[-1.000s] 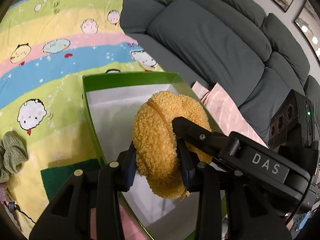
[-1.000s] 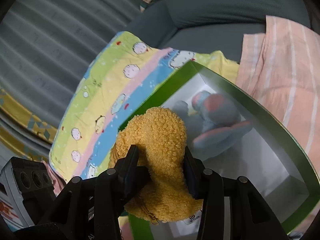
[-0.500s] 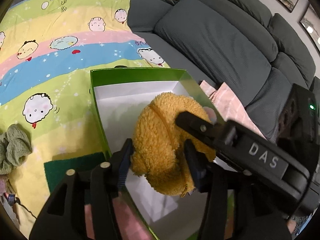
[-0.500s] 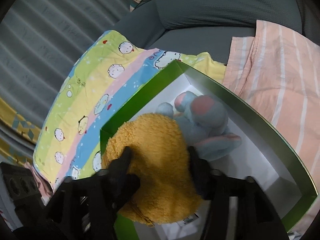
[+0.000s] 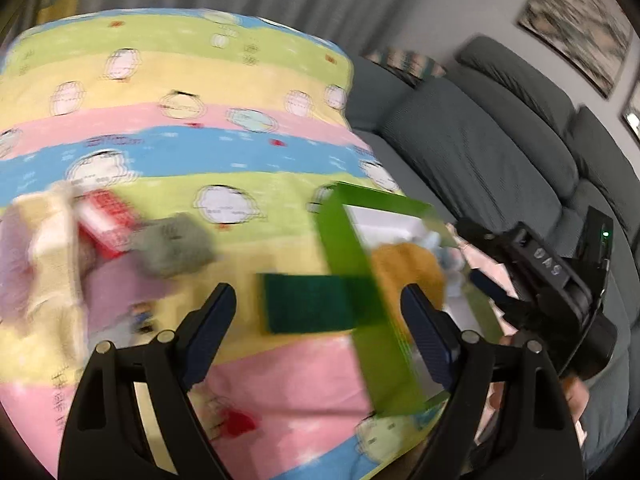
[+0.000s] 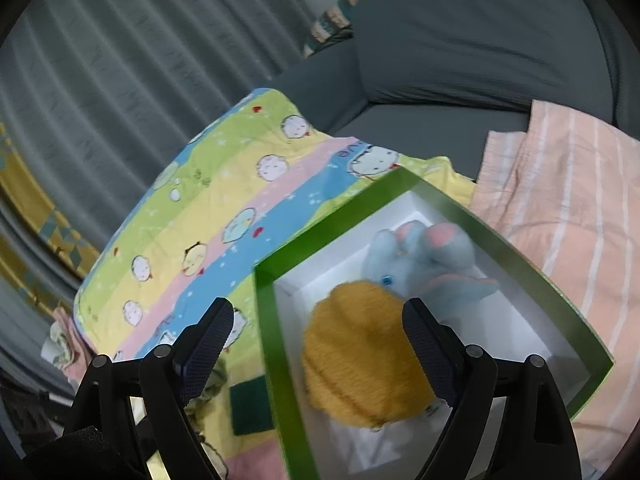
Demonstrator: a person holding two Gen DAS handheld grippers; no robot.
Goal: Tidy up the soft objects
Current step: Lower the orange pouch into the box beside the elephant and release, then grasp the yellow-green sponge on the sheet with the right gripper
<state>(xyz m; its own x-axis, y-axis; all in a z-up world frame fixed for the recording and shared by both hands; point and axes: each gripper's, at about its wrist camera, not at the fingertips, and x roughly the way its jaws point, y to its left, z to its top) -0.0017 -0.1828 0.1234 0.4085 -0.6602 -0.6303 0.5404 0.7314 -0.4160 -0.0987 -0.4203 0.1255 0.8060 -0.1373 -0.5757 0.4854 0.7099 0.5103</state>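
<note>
A fluffy yellow plush (image 6: 360, 352) lies inside the green box (image 6: 328, 232) with white walls, next to a blue plush (image 6: 424, 256). My right gripper (image 6: 318, 320) hovers over the box's near left corner. Its jaws are opening, and the pads stand clear of the yellow plush below them. The left wrist view is blurred. There my left gripper (image 5: 318, 304) is over the striped blanket (image 5: 180, 152), left of the green box (image 5: 348, 248), jaws opening with nothing between them. The yellow plush (image 5: 404, 268) shows inside the box, and my right gripper (image 5: 480, 264) is at the box's right side.
A dark green cloth (image 5: 308, 304) lies flat beside the box. Farther left sit a grey-green cloth (image 5: 176, 248), a red item (image 5: 104, 220) and a pale cloth pile (image 5: 40, 248). A peach striped cloth (image 6: 560, 208) lies right of the box. The grey sofa (image 6: 480, 40) is behind.
Both grippers opened and let go of the yellow plush, which now rests in the box by the blue plush. My left gripper swung left, off the box. The right gripper drew back slightly.
</note>
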